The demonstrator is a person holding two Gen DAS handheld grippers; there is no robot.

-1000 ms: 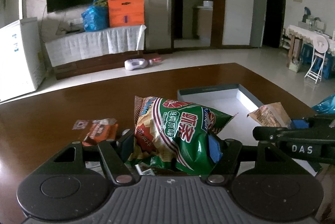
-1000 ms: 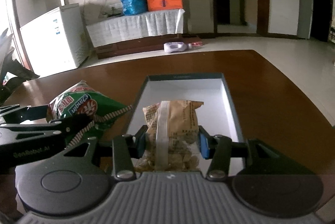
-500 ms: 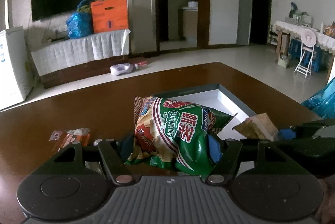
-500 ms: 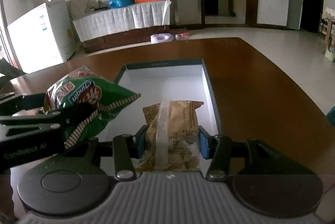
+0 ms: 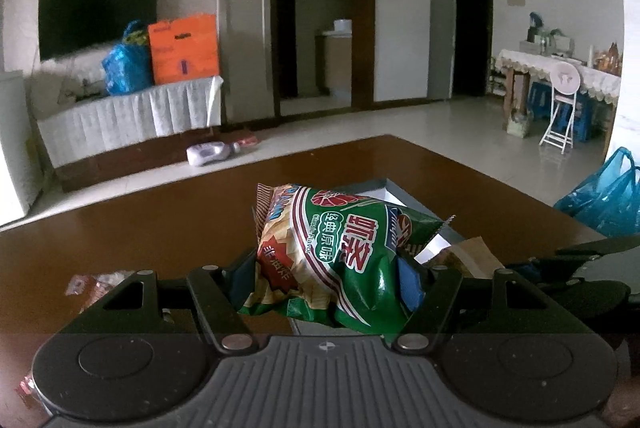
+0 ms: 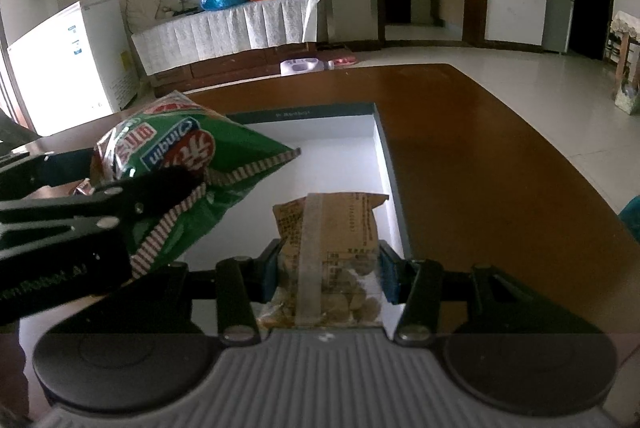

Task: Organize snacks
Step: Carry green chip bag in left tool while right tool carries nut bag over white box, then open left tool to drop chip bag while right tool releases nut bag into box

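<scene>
Right wrist view: right gripper (image 6: 326,270) clamped one brown snack pack (image 6: 328,240), above one white tray (image 6: 320,155). Left gripper (image 5: 326,278) clenched one green chip bag (image 5: 340,252), left of it.

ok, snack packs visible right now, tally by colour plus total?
Green: 1, green chip bag in the left gripper.
Brown: 1, brown snack pack in the right gripper, over the box.
Orange: 1, small orange packet on the table.
Total: 3
</scene>
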